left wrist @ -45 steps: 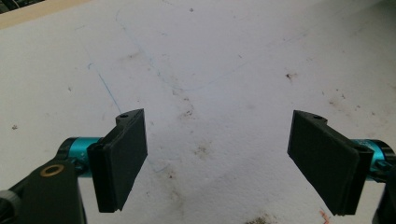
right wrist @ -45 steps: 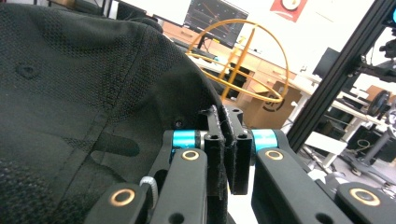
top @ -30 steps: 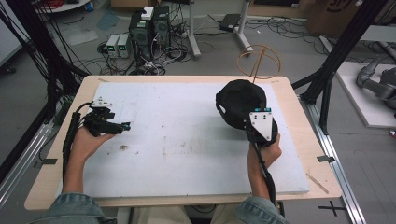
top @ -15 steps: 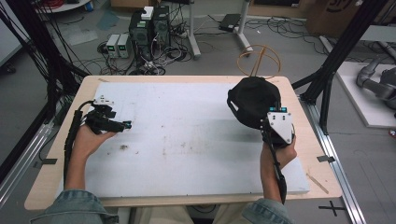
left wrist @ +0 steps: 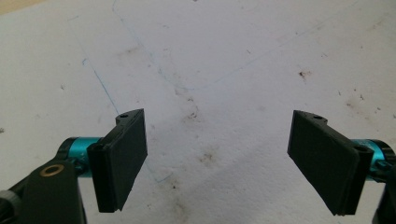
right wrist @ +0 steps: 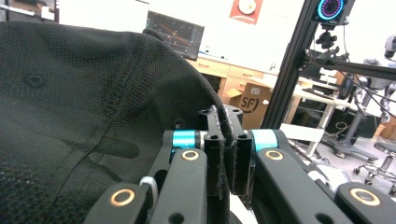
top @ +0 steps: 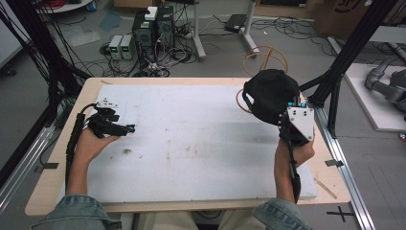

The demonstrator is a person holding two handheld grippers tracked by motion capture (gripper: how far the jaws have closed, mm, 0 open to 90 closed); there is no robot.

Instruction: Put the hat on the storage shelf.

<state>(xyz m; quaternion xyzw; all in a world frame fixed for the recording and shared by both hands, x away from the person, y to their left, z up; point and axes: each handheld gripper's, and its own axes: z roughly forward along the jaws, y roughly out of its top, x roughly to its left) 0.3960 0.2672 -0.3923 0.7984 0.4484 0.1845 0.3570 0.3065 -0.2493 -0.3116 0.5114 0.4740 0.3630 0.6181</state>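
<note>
I am holding the right gripper (right wrist: 228,154) with its jaws pressed tight on a thin fold at the edge of the black cap (top: 269,95), which is sitting at the right of the high view, off the white board (top: 191,143) and partly past the table's far right edge. The left gripper (left wrist: 217,158) is resting at the left of the frame with its jaws standing wide apart, nothing between them. I am judging the main risk as slippage: the pinch is catching only a narrow hem, so a quick swing could be pulling the fabric free and dropping the cap off the table. The cap's long axis appears to be running from lower right to upper left of the high view, crown uppermost; I cannot tell where the brim is pointing.
</note>
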